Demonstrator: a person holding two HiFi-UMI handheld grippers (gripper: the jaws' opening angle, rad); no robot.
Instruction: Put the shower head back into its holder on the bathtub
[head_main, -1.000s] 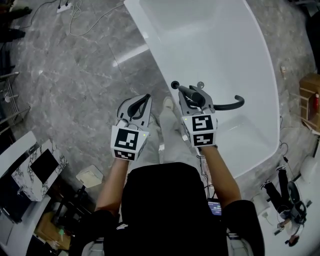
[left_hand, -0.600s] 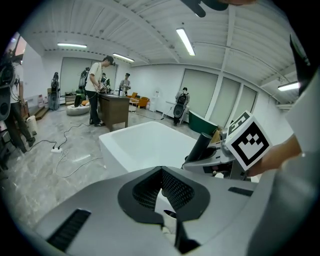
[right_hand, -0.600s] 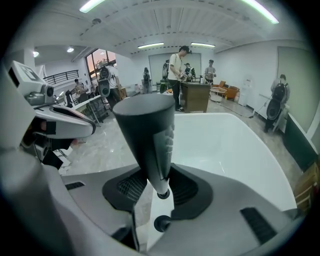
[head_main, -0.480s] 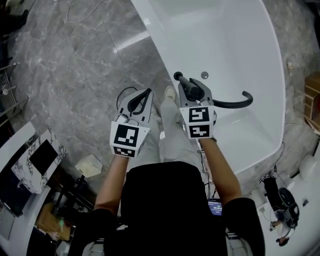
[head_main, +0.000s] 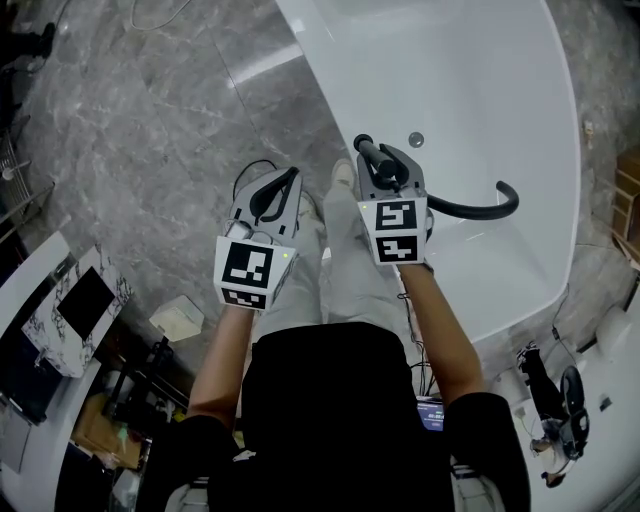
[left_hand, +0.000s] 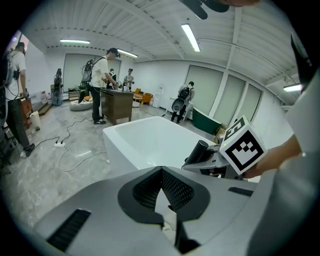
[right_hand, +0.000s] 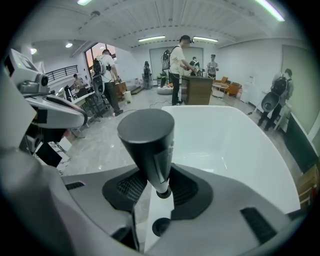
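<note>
1. Head view: grey marble floor (head_main: 150, 130); white bathtub (head_main: 480, 90) at right.
2. Right hand-held gripper (head_main: 385, 170) pinches black shower head (head_main: 372, 158) above the bathtub's edge.
3. Left hand-held gripper (head_main: 285, 185) pressed together, empty, over floor.

The grey marbled floor (head_main: 150, 150) carries a white bathtub (head_main: 470, 80), which takes up its upper right part. A shoe (head_main: 342, 178) stands on the stone just beside the tub's left wall. A thin cable (head_main: 143, 24) loops near the floor's top edge, and a small white box (head_main: 178, 316) lies toward the lower left. Farther off, a power strip (left_hand: 60, 144) lies on the floor, and people (left_hand: 100, 85) stand round a brown counter (left_hand: 117, 104).
</note>
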